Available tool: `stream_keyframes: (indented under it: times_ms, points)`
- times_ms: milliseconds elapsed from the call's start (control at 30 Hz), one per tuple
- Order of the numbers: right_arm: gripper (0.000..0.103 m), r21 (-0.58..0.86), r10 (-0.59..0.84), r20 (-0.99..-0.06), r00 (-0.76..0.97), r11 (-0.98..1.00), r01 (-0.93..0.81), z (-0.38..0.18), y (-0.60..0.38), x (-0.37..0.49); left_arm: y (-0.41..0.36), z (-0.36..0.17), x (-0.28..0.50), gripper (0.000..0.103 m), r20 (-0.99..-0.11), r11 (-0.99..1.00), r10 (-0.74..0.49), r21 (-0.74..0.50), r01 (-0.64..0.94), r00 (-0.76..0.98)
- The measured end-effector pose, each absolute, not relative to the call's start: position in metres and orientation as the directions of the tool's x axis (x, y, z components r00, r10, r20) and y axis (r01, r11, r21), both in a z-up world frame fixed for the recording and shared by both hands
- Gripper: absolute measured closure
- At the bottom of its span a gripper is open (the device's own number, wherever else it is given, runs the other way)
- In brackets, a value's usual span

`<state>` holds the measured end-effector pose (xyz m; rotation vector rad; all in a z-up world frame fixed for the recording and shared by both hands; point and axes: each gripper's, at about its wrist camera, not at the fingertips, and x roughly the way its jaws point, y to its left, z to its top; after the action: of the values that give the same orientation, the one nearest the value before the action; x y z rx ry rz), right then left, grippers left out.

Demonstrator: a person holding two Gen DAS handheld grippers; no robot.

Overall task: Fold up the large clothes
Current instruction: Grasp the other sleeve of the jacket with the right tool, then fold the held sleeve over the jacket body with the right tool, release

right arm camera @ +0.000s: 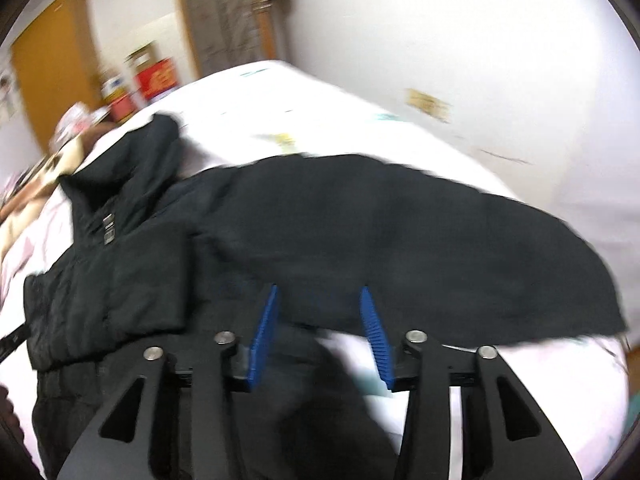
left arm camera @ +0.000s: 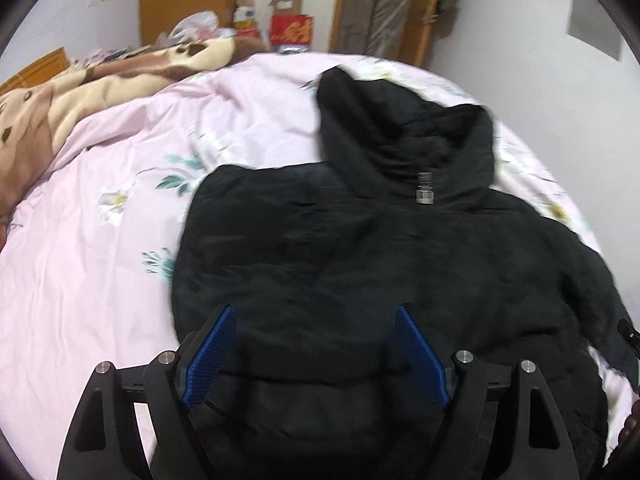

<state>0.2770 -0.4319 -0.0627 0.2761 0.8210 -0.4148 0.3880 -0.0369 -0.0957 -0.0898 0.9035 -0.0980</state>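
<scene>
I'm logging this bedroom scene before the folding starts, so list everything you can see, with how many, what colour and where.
jacket: one, black, hooded, spread on the bed; one sleeve stretched out in the right wrist view.
bedsheet: one, pale pink with flower print, covering the bed under the jacket.
blanket: one, brown and cream, bunched at the bed's far left.
red box: one, red, on the floor beyond the bed.
wardrobe: one, orange wood, against the far wall.
door: one, wood-framed, in the far wall.
left gripper: one, black with blue pads, open over the jacket.
right gripper: one, black with blue pads, open at the sleeve.
</scene>
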Motion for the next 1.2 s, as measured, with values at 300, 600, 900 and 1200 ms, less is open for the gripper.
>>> stream_keyframes:
  times_ms: [300, 600, 900, 1200]
  points:
    - [0.032, 0.070, -0.459, -0.754, 0.469, 0.654, 0.753, -0.053, -0.574, 0.150, -0.114, -0.083, 0.339, 0.022, -0.772, 0.968, -0.232, -0.124, 0.218, 0.592]
    - [0.027, 0.158, -0.392, -0.809, 0.439, 0.574, 0.803, -0.080, -0.649, 0.120, -0.152, -0.095, 0.322, 0.022, -0.805, 0.956, -0.245, -0.107, 0.274, 0.541]
    - [0.027, 0.208, -0.306, -0.838, 0.453, 0.588, 0.782, -0.102, -0.659, 0.139, -0.158, -0.098, 0.325, 0.022, -0.819, 0.960, -0.213, -0.075, 0.268, 0.533]
    - [0.075, 0.096, -0.398, -0.810, 0.430, 0.633, 0.768, -0.087, -0.642, 0.148, -0.156, -0.100, 0.325, 0.022, -0.821, 0.963, -0.205, -0.071, 0.261, 0.533]
